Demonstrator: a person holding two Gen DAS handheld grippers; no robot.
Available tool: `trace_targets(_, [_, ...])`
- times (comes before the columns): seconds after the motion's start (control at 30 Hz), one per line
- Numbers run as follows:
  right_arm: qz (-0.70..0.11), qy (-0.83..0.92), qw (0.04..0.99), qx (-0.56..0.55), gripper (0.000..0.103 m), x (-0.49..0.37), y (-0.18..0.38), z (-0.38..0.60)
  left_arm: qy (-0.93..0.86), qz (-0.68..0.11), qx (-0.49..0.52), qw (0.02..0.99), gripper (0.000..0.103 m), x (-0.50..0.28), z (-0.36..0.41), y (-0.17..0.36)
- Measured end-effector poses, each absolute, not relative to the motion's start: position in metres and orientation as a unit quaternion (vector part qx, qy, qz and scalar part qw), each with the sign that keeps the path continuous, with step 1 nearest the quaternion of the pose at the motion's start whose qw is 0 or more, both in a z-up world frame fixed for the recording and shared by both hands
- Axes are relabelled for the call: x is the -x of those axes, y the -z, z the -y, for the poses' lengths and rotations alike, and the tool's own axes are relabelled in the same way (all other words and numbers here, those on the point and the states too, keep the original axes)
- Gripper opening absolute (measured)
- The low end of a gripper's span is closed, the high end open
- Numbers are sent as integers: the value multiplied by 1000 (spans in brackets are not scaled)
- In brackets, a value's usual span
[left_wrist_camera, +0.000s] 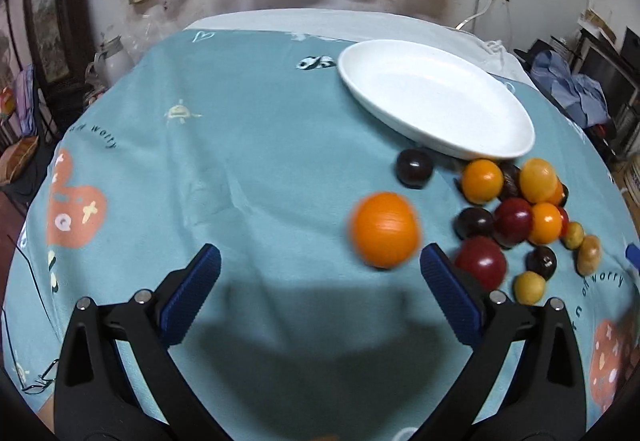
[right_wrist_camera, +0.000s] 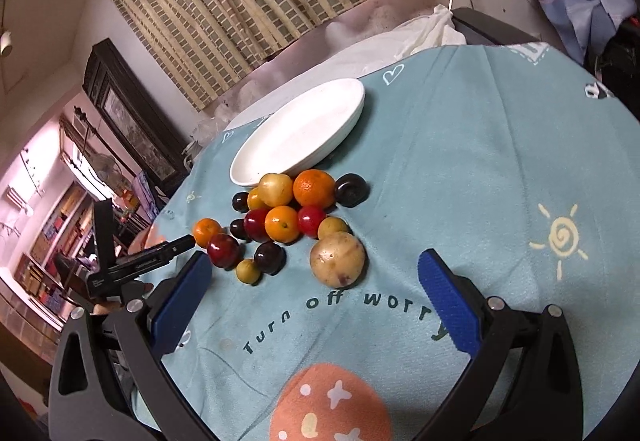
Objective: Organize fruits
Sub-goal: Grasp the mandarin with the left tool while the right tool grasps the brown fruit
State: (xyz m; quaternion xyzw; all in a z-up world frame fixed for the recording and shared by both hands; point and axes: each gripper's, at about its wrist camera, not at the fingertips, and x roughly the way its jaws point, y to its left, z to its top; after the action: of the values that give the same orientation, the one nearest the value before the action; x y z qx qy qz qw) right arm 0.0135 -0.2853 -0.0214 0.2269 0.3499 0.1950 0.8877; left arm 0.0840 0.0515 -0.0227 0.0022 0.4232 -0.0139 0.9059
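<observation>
While both my grippers hang over the teal cloth (left_wrist_camera: 248,161), neither has hold of anything. Left gripper (left_wrist_camera: 320,269): blue pads spread wide, nothing between them but cloth and shadow. An orange (left_wrist_camera: 385,229) sits just above and inside the right pad, lower centre-right of the left wrist frame; it is blurred, and I cannot tell whether it touches the pad.

Plate (left_wrist_camera: 436,101), white, oval, in the upper right of that frame, nothing in it. Fruit pile (left_wrist_camera: 516,217) below the plate, right side of frame: oranges, red plums, dark plums, small yellow ones, packed close and mostly touching. One dark plum (left_wrist_camera: 414,168) lies apart to the left of the pile, just under the plate's rim. A red plum (left_wrist_camera: 480,261) lies beside my right pad, partly hidden by it.

Right gripper (right_wrist_camera: 316,273): pads likewise wide apart, nothing gripped. From the right wrist view the plate (right_wrist_camera: 300,133) sits upper centre, the pile (right_wrist_camera: 280,221) right below it and touching its near rim. A pale speckled fruit (right_wrist_camera: 338,259), largest of the lot, lies nearest my fingers, centre frame, above the cloth's printed words. The lone orange (right_wrist_camera: 207,231) is at the pile's left edge, with the tip of the left gripper (right_wrist_camera: 176,245) coming in from the left and almost at it. Checked curtain (right_wrist_camera: 248,1) across the top of the frame.
</observation>
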Motion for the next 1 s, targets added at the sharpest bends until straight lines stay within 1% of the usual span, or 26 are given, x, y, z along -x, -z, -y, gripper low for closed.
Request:
trace_targets(0.13, [-345,-182,896,-212,102,-12,20,284,18,-422,-45,905,101,-96,-31,30])
trace_targets(0.2, [-344,-182,897,-211,102,-12,21,284,24,-431,-26,902,101,-105,-40,36])
trace_targets(0.27, [-342,-183,898,-207,102,-12,20,283,27,-436,4,899,93,-110,-50,40])
trace_targets(0.33, [-341,-181,900,-201,102,-11,19,282,33,-445,29,895,68,-111,-59,44])
trace_targets(0.43, [-338,-181,904,-190,102,-10,18,279,37,-447,40,893,65,-110,-62,46])
trace_targets(0.6, [-340,-176,909,-168,102,-9,18,272,19,-426,-1,905,64,-105,-52,44])
trace_targets(0.67, [-341,-172,912,-151,102,-9,19,268,23,-421,-10,907,58,-107,-49,43])
trace_targets(0.7, [-340,-168,914,-140,96,-8,19,265,29,-422,-10,906,52,-107,-48,44])
trace_targets(0.73, [-342,-164,917,-124,86,-8,20,261,36,-424,-10,905,46,-108,-46,45])
trace_targets(0.77, [-345,-164,917,-117,81,-8,21,258,39,-422,-15,906,46,-108,-44,46])
trace_targets(0.83, [-361,-175,909,-112,67,-12,26,254,35,-420,-30,907,46,-106,-40,47])
trace_targets(0.9, [-374,-174,905,-105,61,-15,29,249,35,-418,-32,907,46,-104,-40,47])
trace_targets(1.0, [-399,-161,900,-65,60,-21,33,238,40,-421,-22,906,46,-106,-43,48])
